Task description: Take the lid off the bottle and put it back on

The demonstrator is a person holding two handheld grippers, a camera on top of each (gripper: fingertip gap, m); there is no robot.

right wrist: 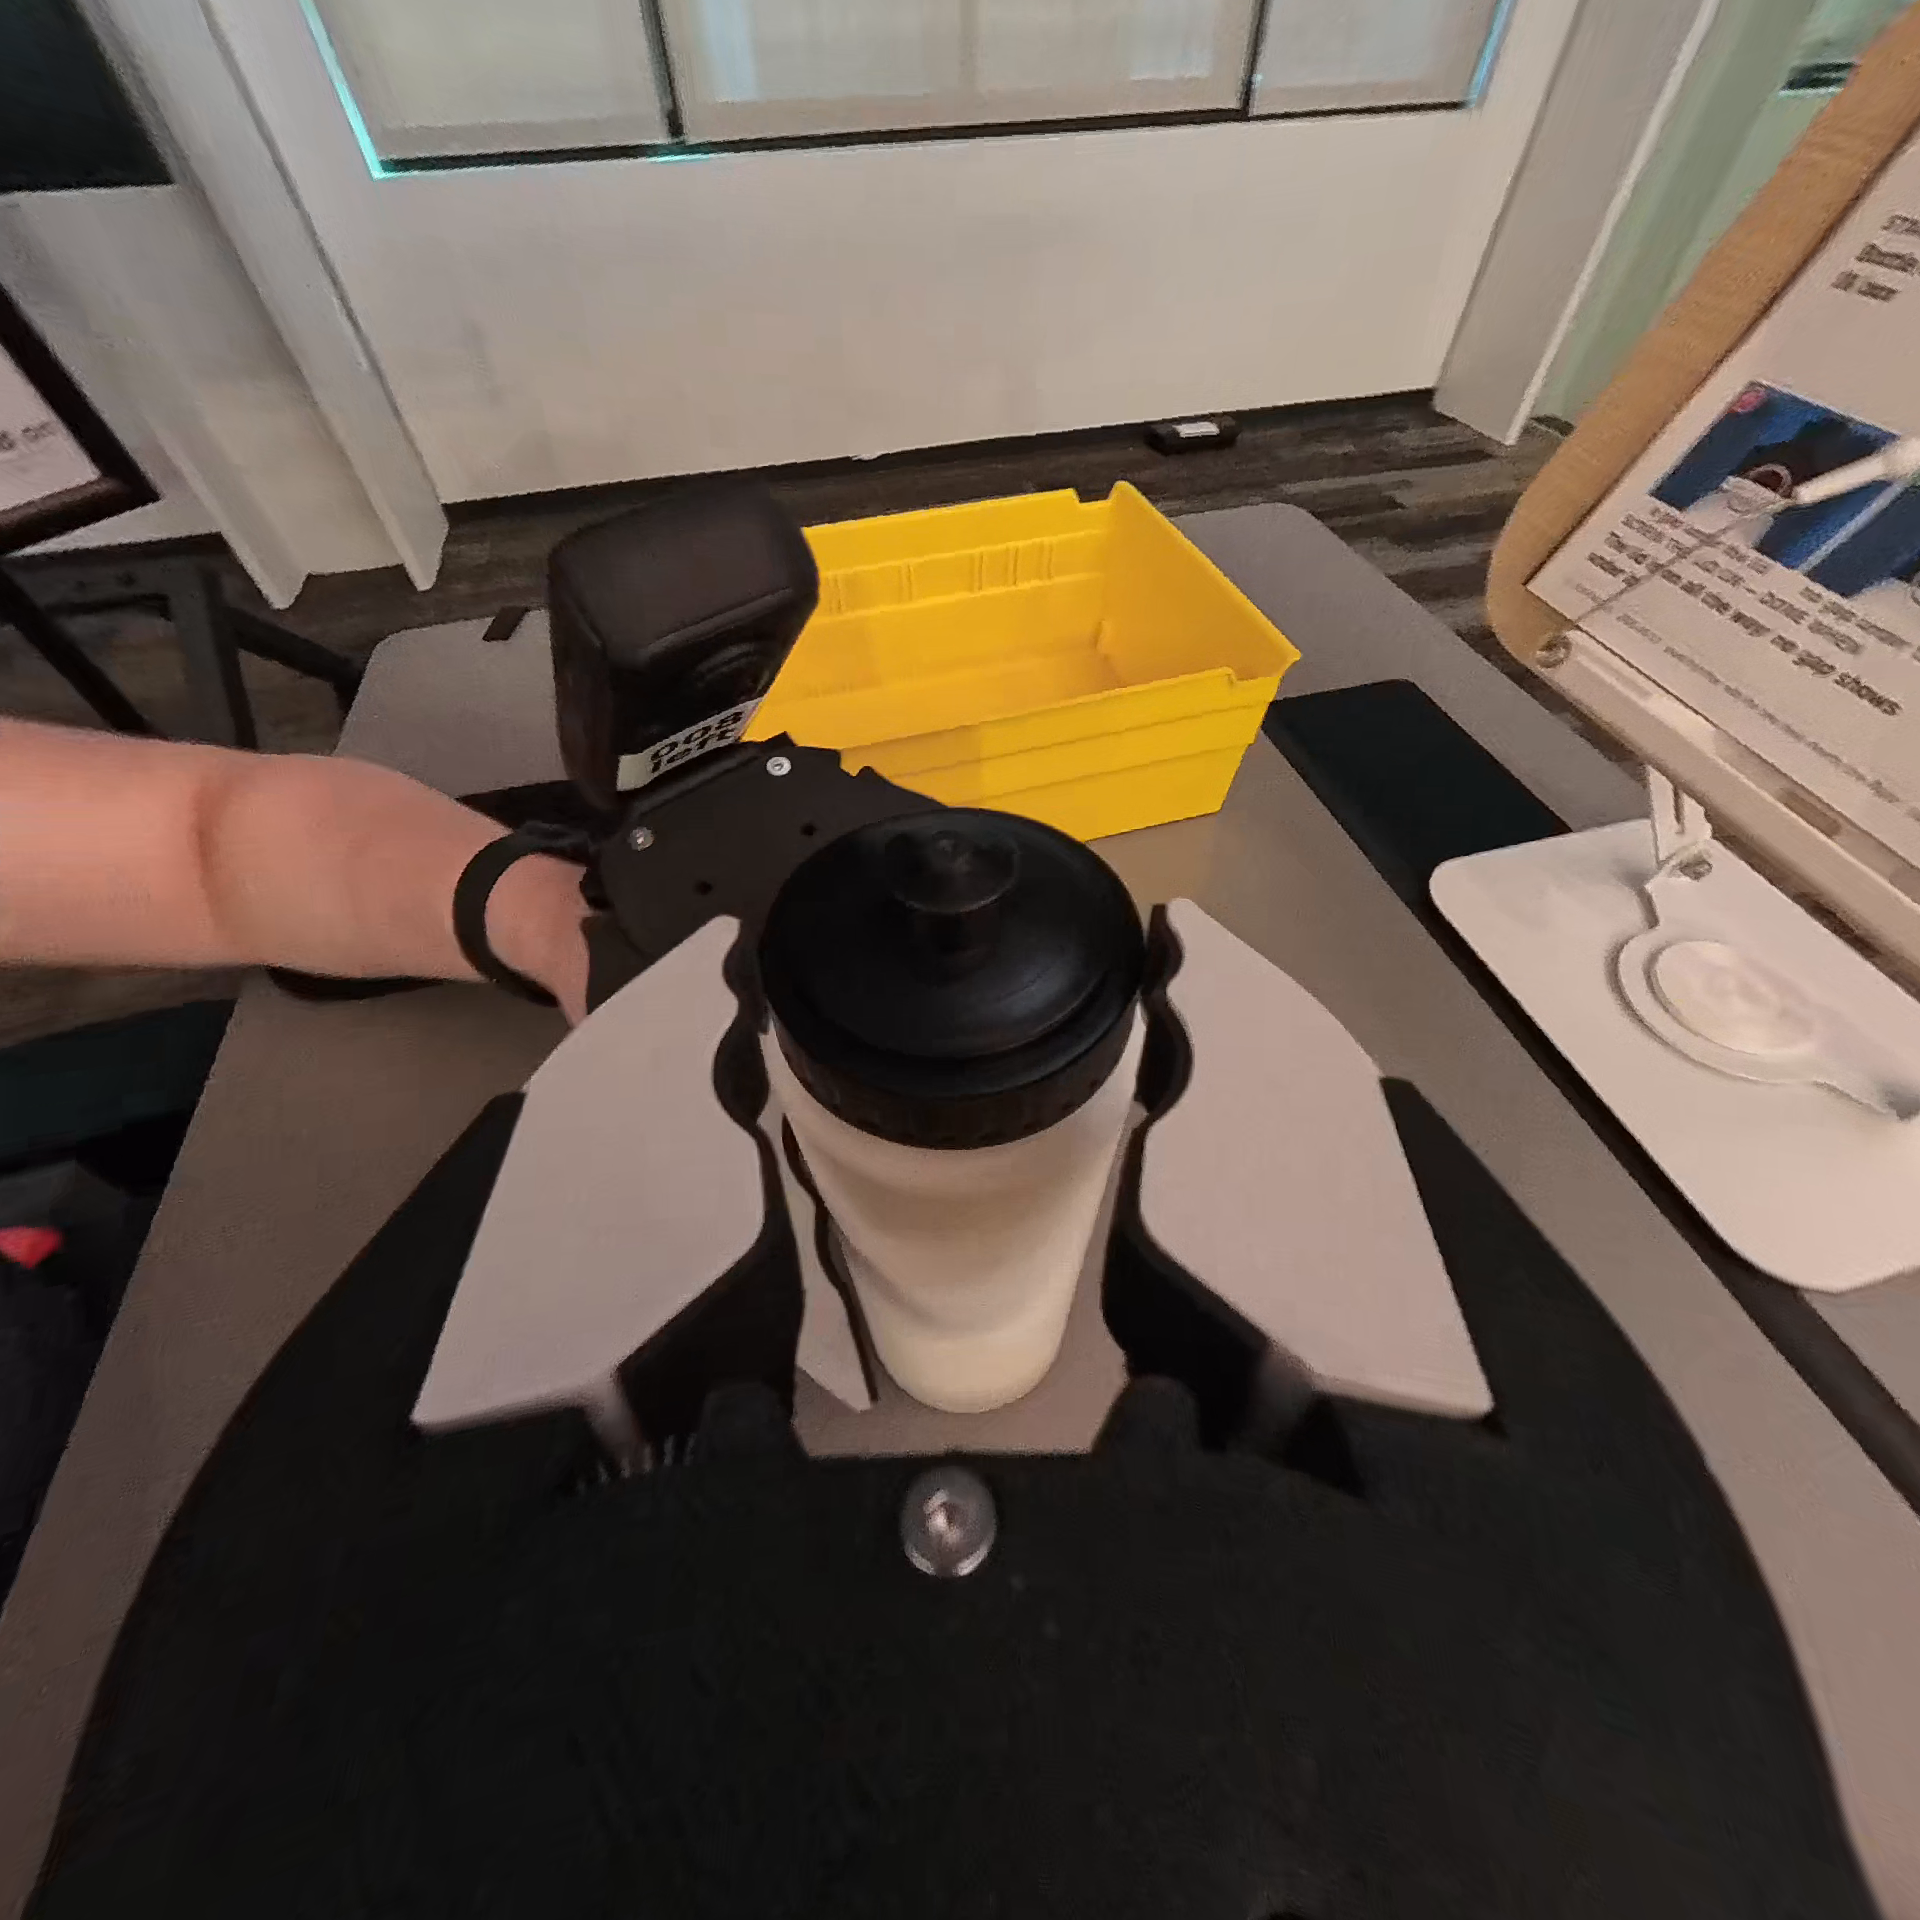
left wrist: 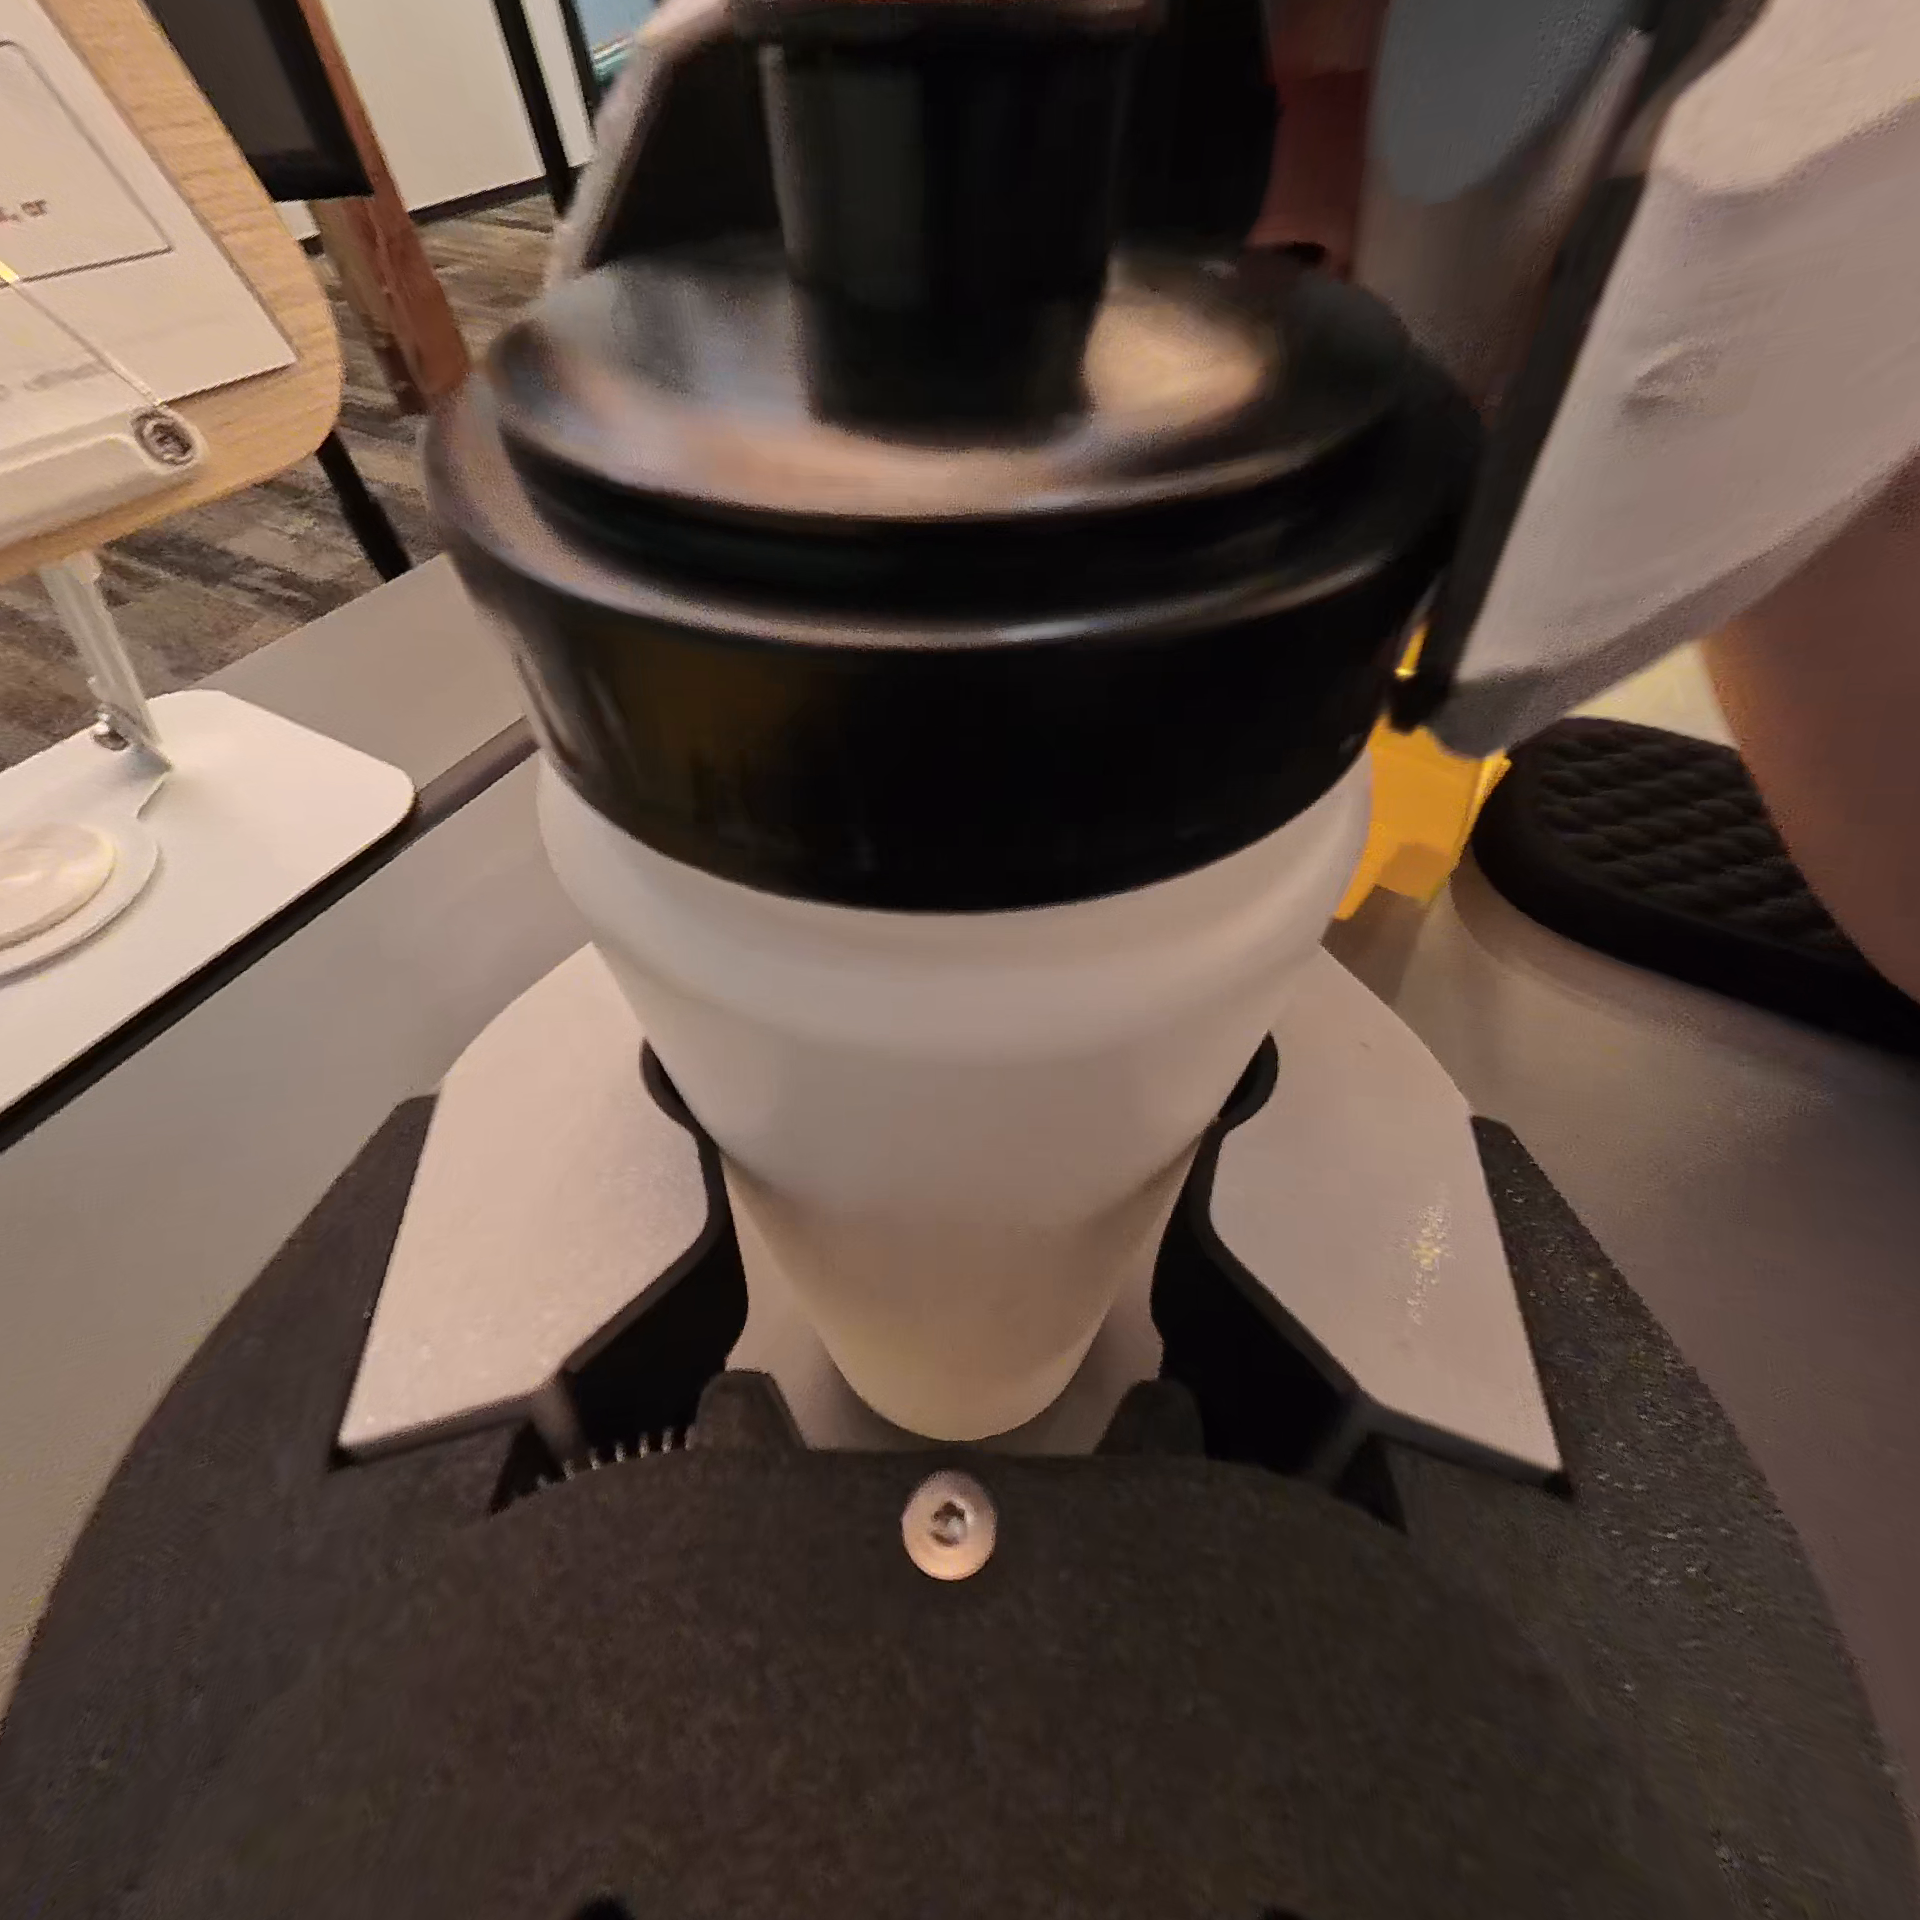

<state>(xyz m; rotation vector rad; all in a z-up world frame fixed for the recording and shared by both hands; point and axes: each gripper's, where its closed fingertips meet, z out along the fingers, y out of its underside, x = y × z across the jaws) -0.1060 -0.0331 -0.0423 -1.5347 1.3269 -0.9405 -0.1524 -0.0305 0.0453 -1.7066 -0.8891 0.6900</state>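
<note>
A: Standing upright on the grey table (right wrist: 1340, 582), the white bottle (left wrist: 951, 1060) is seen in the middle of both frames, with its black lid (left wrist: 935, 644) seated on top and a black spout (right wrist: 948, 868) raised at the lid's centre.

B: How is the left gripper (left wrist: 956, 1174) placed?

A: In the left wrist view its two fingers are pressed against the white body on either side, below the lid, so the bottle is held between them. The same gripper is seen in the right wrist view at centre left, behind the bottle, carried by a hand (right wrist: 312, 873) entering from the left edge.

B: And the right gripper (right wrist: 951, 1023)?

A: Its grey fingers (right wrist: 1288, 1216) are set at a medium spread on either side of the lid in the middle of the right wrist frame. The dark pads are brought right up to the lid's ribbed rim; whether they actually press on it cannot be told, as the frame is slightly blurred.

B: What else is shown?

A: A yellow bin (right wrist: 1039, 665) is placed on the table behind the bottle, above centre in the right wrist view. A white stand (right wrist: 1704, 1039) carrying a printed sheet is seen at the right edge. In the left wrist view a black mat (left wrist: 1662, 862) is laid at the right edge, beside a person's light sleeve (left wrist: 1714, 364) in the upper right.
</note>
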